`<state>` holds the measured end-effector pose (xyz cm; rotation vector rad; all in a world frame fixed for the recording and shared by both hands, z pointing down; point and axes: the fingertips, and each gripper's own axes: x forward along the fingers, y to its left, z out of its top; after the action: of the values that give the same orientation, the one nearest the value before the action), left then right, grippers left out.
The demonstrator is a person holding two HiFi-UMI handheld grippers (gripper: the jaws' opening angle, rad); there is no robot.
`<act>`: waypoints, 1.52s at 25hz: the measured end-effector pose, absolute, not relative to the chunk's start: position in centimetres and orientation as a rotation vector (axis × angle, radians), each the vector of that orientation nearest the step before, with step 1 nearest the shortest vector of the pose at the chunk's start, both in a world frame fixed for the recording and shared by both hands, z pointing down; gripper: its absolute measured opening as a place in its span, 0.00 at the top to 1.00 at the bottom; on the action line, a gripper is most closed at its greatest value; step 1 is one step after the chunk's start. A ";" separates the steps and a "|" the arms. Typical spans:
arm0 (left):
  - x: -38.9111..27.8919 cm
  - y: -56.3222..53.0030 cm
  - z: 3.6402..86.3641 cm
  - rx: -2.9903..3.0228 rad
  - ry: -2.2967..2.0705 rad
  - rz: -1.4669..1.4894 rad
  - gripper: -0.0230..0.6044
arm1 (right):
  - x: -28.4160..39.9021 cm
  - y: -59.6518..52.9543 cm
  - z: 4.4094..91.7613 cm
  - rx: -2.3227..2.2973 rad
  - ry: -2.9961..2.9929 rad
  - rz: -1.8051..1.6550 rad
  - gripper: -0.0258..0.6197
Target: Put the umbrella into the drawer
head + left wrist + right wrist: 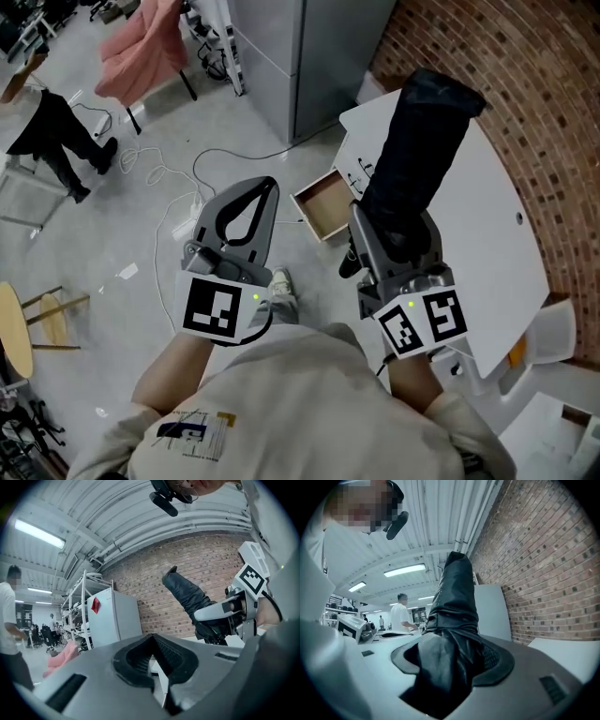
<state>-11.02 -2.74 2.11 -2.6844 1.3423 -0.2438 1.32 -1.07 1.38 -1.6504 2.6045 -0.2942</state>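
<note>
You have the umbrella point(424, 131) in hand: your right gripper point(398, 230) is clamped round the lower part of its black sleeve, and the right gripper view shows dark fabric filling the space between the jaws; the rest of it juts toward the upper right of the head view, above the white bench point(497, 225); so the pick-up looks done. Your left gripper point(266, 195), at centre left, has its jaws brought together at the tips with nothing between them; only the teardrop gap behind the tips shows. The drawer point(323, 208) stands pulled out at the bench's edge, in the middle of the head view between the two grippers; its brown bottom looks bare as far as it shows, so opening it seems done too. The umbrella is apart from the drawer, up and to the right of it in the frame. What is left, by my reading: bring the umbrella over the open drawer, lay it down inside, and let go; whether you must then push the drawer shut the task does not say; your free left gripper could do it.
</note>
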 end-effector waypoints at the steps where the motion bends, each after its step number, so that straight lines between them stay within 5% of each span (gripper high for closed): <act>1: -11.2 -3.7 2.6 -2.699 1.333 -0.246 0.95 | 1.1 -2.0 2.0 -1.667 2.600 -0.314 0.54; 20: -8.8 -17.1 16.4 -2.866 1.486 -0.408 0.95 | 3.6 -15.2 20.6 -1.894 2.573 -0.786 0.54; 38: -6.8 -25.2 41.8 -2.944 1.618 -0.617 0.95 | 6.1 -21.8 46.0 -2.012 2.556 -1.120 0.54</act>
<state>-6.76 -25.23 41.79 -2.9439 1.6180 -0.6166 6.15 -21.81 46.03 -2.0119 2.5558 -1.1196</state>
